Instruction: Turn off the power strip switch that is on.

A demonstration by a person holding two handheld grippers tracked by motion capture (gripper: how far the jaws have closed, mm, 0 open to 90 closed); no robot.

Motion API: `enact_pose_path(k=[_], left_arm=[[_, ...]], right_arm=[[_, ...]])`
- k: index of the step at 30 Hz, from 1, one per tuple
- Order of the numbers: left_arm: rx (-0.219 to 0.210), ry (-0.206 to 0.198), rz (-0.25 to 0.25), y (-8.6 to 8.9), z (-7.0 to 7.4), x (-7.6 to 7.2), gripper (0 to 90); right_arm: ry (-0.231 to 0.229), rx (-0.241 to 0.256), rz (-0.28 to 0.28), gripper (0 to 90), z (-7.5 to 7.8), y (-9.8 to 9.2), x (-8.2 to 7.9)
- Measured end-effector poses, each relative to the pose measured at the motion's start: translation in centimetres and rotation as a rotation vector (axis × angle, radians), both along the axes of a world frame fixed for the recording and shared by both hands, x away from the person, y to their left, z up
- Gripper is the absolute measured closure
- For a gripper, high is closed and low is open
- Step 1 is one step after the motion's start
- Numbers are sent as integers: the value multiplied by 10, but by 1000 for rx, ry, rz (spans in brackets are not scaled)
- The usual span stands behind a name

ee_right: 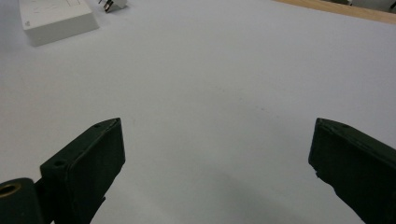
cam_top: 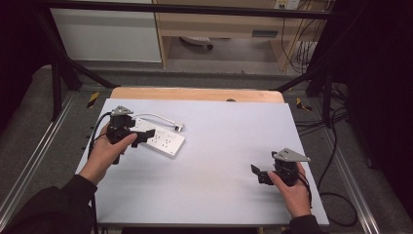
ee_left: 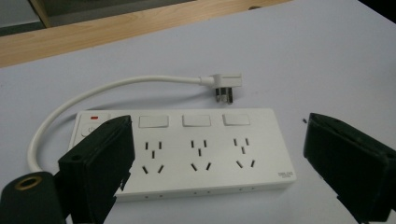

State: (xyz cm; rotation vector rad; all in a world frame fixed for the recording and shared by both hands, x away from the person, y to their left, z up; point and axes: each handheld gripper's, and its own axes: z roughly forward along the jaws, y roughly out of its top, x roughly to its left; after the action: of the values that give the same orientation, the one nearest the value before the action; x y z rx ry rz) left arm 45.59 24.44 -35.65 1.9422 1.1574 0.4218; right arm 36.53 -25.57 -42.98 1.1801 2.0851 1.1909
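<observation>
Power strip [ee_left: 196,151] lies flat on the white surface [cam_top: 229,146], under my left hand-held gripper [ee_left: 217,154], whose jaws are spread wide above it. Its plug [ee_left: 226,86] rests just behind. My right hand-held gripper [cam_top: 258,174] is spread too, well apart.

A white power strip [cam_top: 158,138] lies flat on the pale tabletop [cam_top: 224,161], toward its far left part. Its white cord [ee_left: 93,95] loops behind the strip, ending in a plug [ee_left: 226,86] lying just beyond the strip's far edge.
</observation>
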Motion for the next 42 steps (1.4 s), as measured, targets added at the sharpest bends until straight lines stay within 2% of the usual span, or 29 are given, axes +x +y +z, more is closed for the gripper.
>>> enact_pose_path(k=[4,18,30,33,42], left_arm=[[16,18,11,2,-5,7,90],[56,56,28,7,-11,30,90],[64,56,31,10,-11,44,90],[59,48,54,12,-11,50,90],[72,31,71,11,-14,57,97]], right_arm=[[4,-6,5,40,0,0,0],[12,-24,-2,39,-1,0,0],[15,-30,-2,40,-2,0,1],[13,-30,-2,39,-2,-1,1],[16,-30,-2,39,-2,-1,1]])
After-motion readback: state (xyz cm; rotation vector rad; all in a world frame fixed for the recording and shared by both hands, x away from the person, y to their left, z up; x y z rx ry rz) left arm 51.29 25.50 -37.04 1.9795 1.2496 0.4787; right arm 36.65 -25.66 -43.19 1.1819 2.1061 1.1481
